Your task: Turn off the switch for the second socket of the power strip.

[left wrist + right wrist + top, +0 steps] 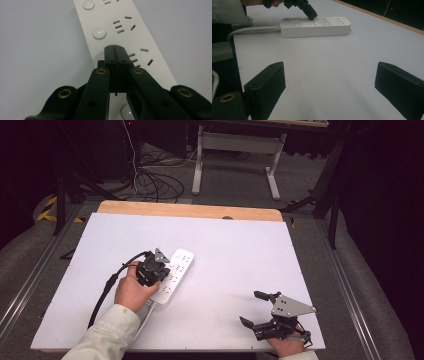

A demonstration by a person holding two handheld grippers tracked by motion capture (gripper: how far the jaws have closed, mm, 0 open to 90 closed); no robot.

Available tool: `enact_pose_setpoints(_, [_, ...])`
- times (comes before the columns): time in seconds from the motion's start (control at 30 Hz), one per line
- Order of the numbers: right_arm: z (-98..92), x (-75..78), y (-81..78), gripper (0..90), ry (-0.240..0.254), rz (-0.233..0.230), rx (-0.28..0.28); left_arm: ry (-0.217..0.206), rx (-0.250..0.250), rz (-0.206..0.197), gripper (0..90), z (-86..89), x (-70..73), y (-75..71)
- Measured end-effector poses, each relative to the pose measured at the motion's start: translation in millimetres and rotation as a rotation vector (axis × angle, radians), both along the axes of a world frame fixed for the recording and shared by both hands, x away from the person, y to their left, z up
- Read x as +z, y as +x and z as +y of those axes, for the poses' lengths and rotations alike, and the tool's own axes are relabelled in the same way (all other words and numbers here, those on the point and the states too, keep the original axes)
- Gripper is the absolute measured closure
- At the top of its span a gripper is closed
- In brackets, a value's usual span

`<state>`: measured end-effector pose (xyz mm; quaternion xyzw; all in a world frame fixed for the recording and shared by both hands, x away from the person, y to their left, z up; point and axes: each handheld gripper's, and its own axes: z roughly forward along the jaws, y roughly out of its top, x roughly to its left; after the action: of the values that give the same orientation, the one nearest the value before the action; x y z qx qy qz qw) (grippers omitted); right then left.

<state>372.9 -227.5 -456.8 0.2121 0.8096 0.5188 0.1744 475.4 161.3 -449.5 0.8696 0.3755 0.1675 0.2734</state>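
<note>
Smooth white plastic power strip (125,40) on matt table (240,270).

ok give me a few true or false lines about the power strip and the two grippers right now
1. The left gripper has its jaws shut, tips down on the power strip. True.
2. The right gripper is clamped on the strip's cable. False: its jaws are wide open over bare table, apart from the strip.
3. The strip has round buttons beside its sockets. True.
4. A plug sits in one socket. False: the sockets in sight have nothing plugged in.
</note>
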Motion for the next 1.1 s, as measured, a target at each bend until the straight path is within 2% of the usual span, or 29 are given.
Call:
enact_pose_setpoints(0.23, [0.4,-0.3,0.3,10.3,-0.002,0.003,-0.001,-0.019,-0.003,0.009,90.0,1.7,-0.7,1.0])
enact_pose_setpoints(0.83, [0.8,-0.9,1.0,10.3,0.001,0.007,-0.001,-0.001,0.004,0.01,90.0,0.4,0.2,0.5])
enact_pose_setpoints(0.9, [1.1,-1.0,0.9,10.3,0.0,0.009,-0.001,-0.011,0.006,0.017,90.0,0.3,0.2,0.8])
enact_pose_setpoints(0.97, [0.8,-0.8,0.9,10.3,-0.002,0.008,-0.001,-0.03,0.005,0.042,90.0,1.1,0.9,1.8])
enact_pose_setpoints(1.0, [0.6,-1.0,1.1,10.3,0.001,0.007,-0.001,-0.026,0.006,0.041,90.0,0.5,1.3,1.8])
enact_pose_setpoints(1.03, [0.4,-1.1,1.4,10.3,0.001,0.007,-0.001,-0.048,-0.008,0.032,90.0,0.5,2.6,1.2])
enact_pose_setpoints(1.1, [0.6,-1.2,1.7,10.3,-0.002,0.01,-0.003,-0.049,-0.009,0.048,90.0,-1.7,3.2,1.0])
